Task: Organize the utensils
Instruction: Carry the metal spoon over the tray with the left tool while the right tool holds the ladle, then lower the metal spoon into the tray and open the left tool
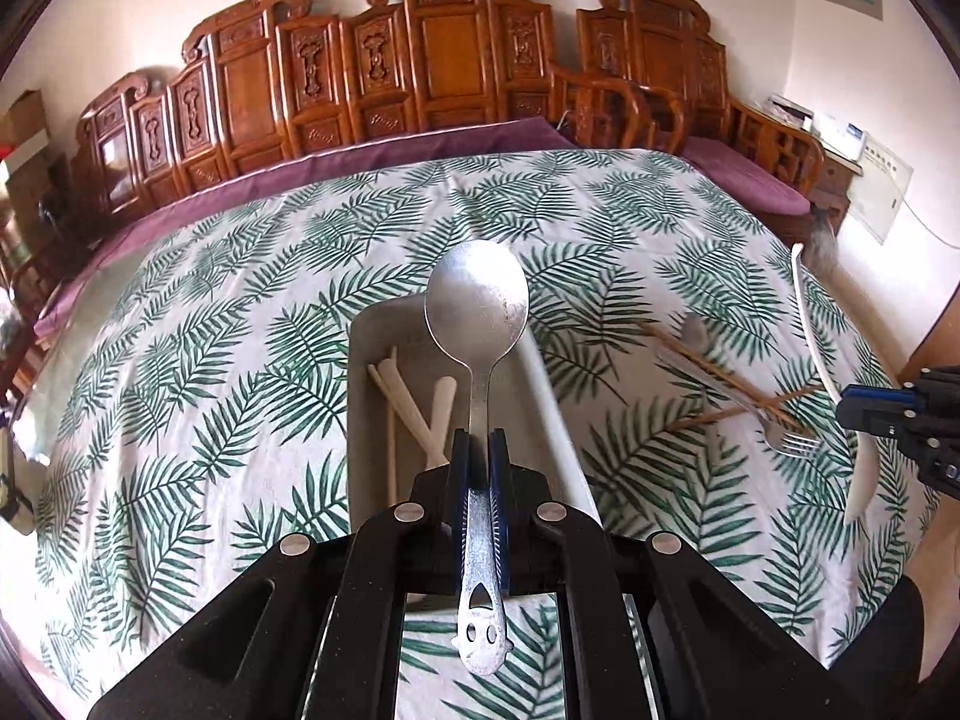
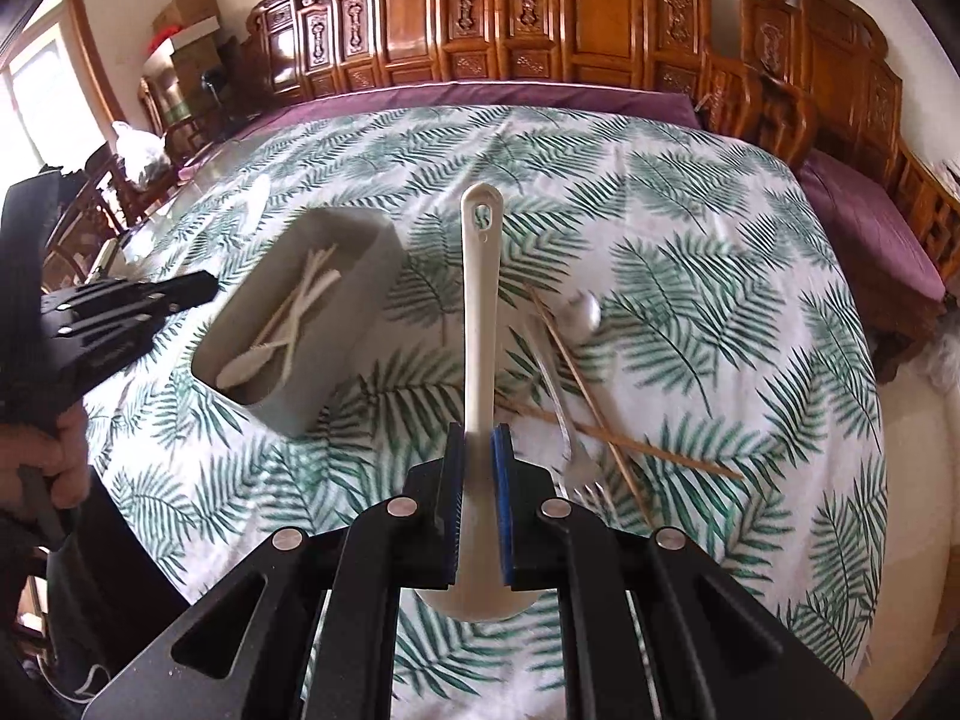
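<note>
Both grippers are loaded for the grey tray (image 1: 360, 360): the left gripper (image 1: 478, 450) clenches the steel spoon (image 1: 477, 306) bowl-forward above it, the right gripper (image 2: 478, 450) grasps the white ladle (image 2: 480, 300) handle-forward.

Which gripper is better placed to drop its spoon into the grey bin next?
Left. The left gripper holds the metal spoon right above the grey bin; the right gripper and white spoon sit beside it.

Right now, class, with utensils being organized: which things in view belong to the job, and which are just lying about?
Belong to the job:
metal spoon in the left tool
white ladle in the right tool
grey bin
fork
wooden chopsticks

Just lying about:
leaf-print tablecloth
carved wooden bench
purple cushion
cardboard boxes
</note>
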`<state>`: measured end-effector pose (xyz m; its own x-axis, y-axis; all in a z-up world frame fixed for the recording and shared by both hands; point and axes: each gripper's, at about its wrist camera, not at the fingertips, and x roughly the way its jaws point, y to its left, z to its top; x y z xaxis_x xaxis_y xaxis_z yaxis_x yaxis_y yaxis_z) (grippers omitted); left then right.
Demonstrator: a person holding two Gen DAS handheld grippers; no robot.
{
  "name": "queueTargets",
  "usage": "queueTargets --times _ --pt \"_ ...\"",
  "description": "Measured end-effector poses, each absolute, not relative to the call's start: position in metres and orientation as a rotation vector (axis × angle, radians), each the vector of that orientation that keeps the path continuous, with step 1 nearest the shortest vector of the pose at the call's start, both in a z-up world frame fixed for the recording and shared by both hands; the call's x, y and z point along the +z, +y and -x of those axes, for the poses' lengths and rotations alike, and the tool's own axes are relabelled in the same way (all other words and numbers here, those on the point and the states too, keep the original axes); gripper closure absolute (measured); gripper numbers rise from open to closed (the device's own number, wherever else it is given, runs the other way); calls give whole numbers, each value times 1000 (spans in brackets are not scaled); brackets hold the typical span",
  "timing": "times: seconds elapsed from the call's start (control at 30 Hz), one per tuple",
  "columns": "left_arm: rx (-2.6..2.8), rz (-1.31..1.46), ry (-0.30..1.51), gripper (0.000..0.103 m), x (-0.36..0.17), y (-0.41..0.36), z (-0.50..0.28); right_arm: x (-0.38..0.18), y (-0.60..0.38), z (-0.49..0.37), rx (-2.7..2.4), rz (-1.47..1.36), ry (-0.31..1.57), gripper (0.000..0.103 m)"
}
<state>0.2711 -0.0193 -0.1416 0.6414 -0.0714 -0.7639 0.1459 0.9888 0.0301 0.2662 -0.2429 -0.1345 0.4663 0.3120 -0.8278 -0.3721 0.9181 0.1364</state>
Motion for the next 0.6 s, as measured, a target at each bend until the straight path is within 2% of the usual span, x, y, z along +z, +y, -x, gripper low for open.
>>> queueTargets --times 0.6 --pt "-138 -33 900 97 -164 10 -300 -124 -159 -293 498 107 1003 92"
